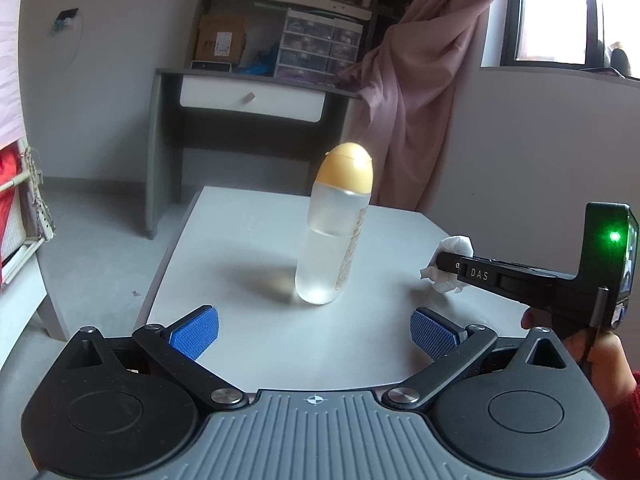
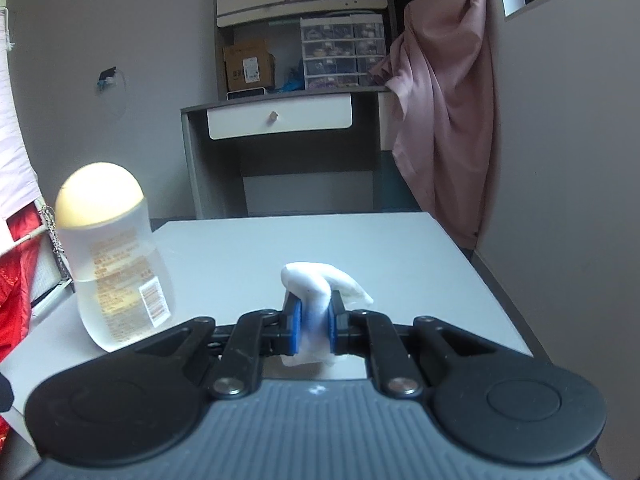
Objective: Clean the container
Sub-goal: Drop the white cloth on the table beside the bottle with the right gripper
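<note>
Left wrist view: the left gripper [image 1: 314, 330] stands wide apart at 6 o'clock, its blue pads [image 1: 195, 335] bare, nothing between them. Just beyond, toward 12 o'clock, a clear bottle [image 1: 330, 236] with a rounded yellow cap [image 1: 346, 168] stands upright on the grey table [image 1: 224, 240], clear of both pads. At 3 o'clock the right gripper [image 1: 450, 262] enters side-on, gripping a white tissue wad [image 1: 452, 256]; a hand [image 1: 592, 356] with a red sleeve holds its handle, and a green lamp glows on its body. These details appear only in this view.

Right wrist view: the right gripper [image 2: 313, 320] is closed narrow on the tissue wad [image 2: 316, 284], pads pressing both sides. The bottle [image 2: 116, 264] sits at 9 o'clock, apart from the tissue; its printed label and barcode [image 2: 152, 300] show only here.

Beyond, in both views: a desk with a white drawer [image 2: 280, 120], shelving above, a pink curtain [image 2: 440, 120] at 2 o'clock.
</note>
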